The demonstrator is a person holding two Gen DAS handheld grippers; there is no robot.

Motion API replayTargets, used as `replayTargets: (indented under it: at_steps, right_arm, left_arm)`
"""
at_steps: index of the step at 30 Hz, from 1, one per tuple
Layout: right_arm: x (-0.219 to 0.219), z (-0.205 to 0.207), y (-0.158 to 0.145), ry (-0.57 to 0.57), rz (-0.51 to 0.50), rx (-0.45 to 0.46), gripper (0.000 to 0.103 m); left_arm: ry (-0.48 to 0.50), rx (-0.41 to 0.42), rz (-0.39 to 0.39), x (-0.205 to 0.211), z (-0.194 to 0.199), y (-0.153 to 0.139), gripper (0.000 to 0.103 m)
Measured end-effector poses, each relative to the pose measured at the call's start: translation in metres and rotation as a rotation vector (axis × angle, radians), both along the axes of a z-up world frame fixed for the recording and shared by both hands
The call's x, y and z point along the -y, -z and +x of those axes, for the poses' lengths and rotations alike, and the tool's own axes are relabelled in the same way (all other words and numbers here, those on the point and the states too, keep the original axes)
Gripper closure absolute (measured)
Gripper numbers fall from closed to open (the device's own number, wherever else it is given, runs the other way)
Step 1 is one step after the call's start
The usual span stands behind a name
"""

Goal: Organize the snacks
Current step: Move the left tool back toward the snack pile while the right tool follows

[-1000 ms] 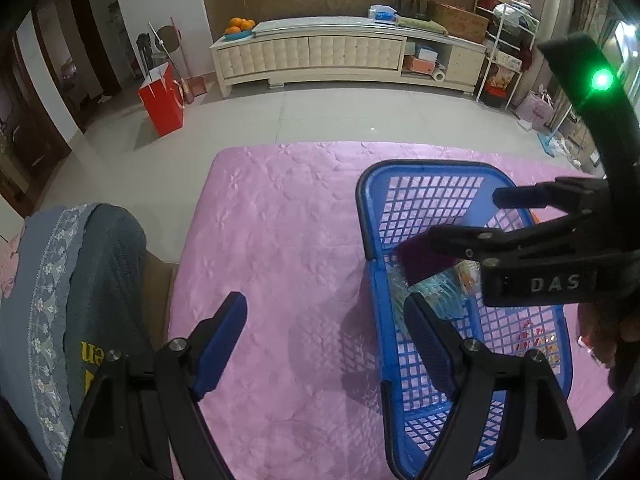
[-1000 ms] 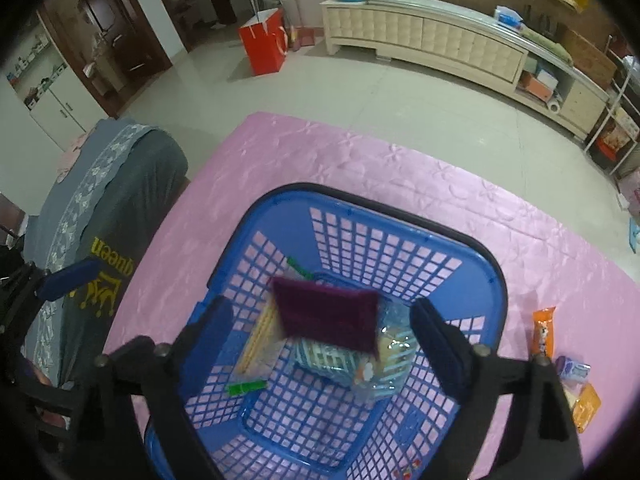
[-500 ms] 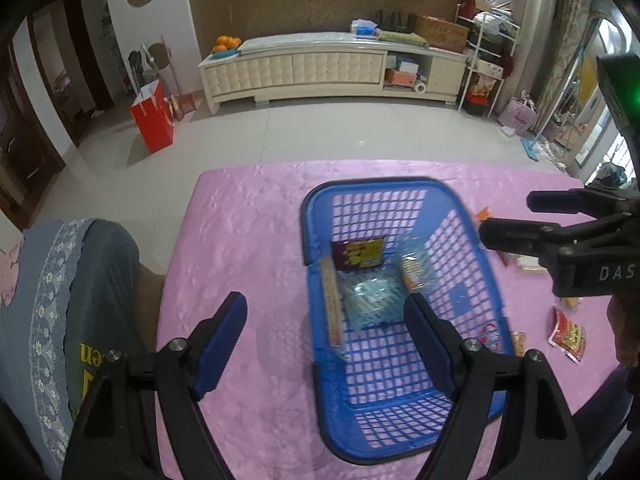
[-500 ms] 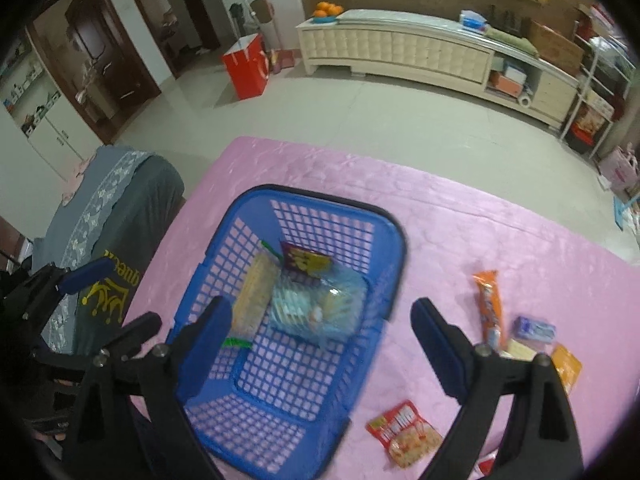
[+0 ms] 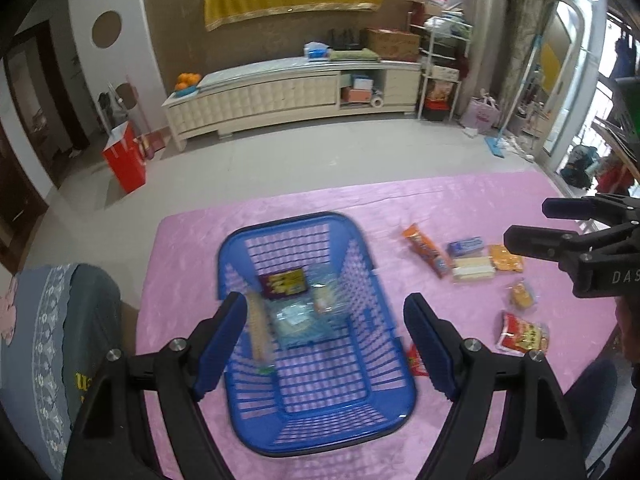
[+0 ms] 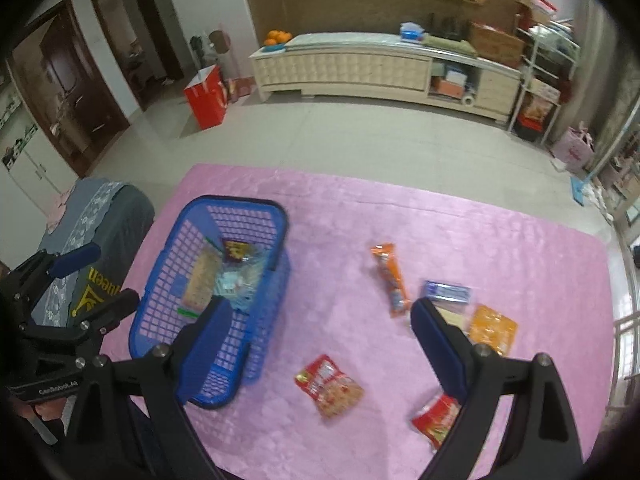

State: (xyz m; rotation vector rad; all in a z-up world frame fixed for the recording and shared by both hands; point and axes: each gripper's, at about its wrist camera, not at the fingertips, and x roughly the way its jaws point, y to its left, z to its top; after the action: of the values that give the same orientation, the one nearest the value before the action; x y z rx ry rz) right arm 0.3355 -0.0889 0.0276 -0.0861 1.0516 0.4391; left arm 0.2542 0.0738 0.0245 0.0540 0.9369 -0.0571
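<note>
A blue mesh basket (image 5: pixel 280 226) stands on the pink tablecloth (image 5: pixel 440 200). In it lie a purple packet (image 5: pixel 283 283), a clear bag (image 5: pixel 296 320) and a long biscuit pack (image 5: pixel 258 328). My left gripper (image 5: pixel 324 304) hovers open above the basket, nothing between its fingers. To the basket's right lie loose snacks: a long orange packet (image 6: pixel 390 278), a blue packet (image 6: pixel 446 291), an orange square packet (image 6: pixel 492 328) and two red packets (image 6: pixel 330 386) (image 6: pixel 438 420). My right gripper (image 6: pixel 320 306) hangs open and empty above the cloth between basket (image 6: pixel 240 202) and loose snacks.
A chair with a grey cover (image 5: pixel 60 340) stands against the table's left edge. Beyond the table's far edge are bare floor, a red bag (image 5: pixel 124 160) and a long low cabinet (image 5: pixel 280 92). A white wafer pack (image 5: pixel 472 270) lies beside the blue packet.
The purple packet, seen between the right fingers over the basket, now lies in the basket. Both grippers rose and drew back; the right one swung right over the loose snacks.
</note>
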Motion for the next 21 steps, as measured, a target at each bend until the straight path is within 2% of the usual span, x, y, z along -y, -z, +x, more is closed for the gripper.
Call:
replayTargets:
  at_steps: [12,21]
  right_arm:
    - [0.086,-0.018,0.001,0.091,-0.009,0.008,0.010]
    - [0.137,-0.028,0.028,0.134,-0.022,-0.028,0.010]
  left_arm:
    - [0.187,0.013,0.022,0.108,-0.002,0.011,0.024]
    - [0.249,-0.029,-0.009,0.157,-0.001,0.038,0.024]
